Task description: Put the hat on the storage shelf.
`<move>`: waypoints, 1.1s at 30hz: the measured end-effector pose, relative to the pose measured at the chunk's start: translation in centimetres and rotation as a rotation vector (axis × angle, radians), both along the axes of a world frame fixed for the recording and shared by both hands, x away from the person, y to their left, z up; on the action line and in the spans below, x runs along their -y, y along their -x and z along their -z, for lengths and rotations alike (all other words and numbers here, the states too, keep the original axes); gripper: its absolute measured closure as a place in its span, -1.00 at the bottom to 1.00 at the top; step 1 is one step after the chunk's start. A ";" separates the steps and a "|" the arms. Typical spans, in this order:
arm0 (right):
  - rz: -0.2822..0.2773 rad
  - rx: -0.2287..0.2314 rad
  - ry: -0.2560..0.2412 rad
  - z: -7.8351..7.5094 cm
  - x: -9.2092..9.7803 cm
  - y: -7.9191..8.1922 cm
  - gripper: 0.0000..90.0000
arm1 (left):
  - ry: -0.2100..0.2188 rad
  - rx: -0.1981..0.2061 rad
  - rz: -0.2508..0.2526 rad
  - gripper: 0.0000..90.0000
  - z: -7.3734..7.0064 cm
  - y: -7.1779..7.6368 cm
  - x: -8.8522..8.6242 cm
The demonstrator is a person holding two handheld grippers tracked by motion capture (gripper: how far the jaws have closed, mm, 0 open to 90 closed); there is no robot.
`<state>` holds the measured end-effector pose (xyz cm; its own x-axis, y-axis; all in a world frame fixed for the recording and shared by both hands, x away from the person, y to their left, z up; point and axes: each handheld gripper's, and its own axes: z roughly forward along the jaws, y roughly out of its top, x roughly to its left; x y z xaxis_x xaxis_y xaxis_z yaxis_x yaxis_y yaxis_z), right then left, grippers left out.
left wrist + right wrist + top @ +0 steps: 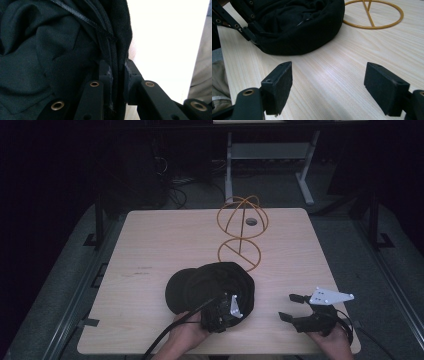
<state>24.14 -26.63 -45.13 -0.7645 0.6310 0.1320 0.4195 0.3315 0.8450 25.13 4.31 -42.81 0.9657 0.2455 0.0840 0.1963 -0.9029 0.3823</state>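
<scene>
Item: black cap (212, 287), soft fabric, lying crown-down and opening-up at the near middle of the pale wooden bench (150, 245), its brim toward the left. Left tongs (223, 312) pinch the near rim of the cap; the left gripper view shows both black jaws pressed onto a fold of rim and inner seam tape. Right tongs (295, 307) stand spread and empty above bare bench, near the cap's right side but apart from it. Accessory: yellow wire stand (242, 230), a domed frame on a ring base, just behind the cap. Risks, as judged: the grip holds only a thin edge of cloth, so a quick lift could let it slip out or let the cap sag and fold; swinging the cap toward the stand could knock the light frame over. View notes: the left gripper view gives the bite on the fabric; the right gripper view shows the cap (294, 27) beside the stand's ring (372, 15); the high view alone shows the dome.
</scene>
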 end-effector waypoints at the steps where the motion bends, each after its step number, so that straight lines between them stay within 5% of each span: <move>1: 0.001 0.000 -0.001 0.0 0.0 0.0 -0.51 | 0.003 0.000 0.003 0.76 -0.1 0.0 0.0; 9: 0.001 0.004 -0.011 -0.1 0.2 0.1 -0.50 | 0.084 -0.022 -0.002 0.76 -1.4 -0.1 -0.3; 21: 0.003 0.040 -0.035 -0.8 0.0 0.5 -0.50 | 0.287 -0.042 -0.004 0.75 -5.5 -0.3 -2.4; 33: -0.029 0.098 -0.121 -2.9 -1.1 1.3 -0.54 | 0.484 -0.095 0.037 0.74 -8.5 -0.7 -4.4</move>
<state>22.83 -25.56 -42.25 -0.7952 0.5924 0.1296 0.3247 0.2353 0.9161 25.82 8.69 -34.32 0.9723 0.2003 -0.1203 0.2222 -0.6333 0.7414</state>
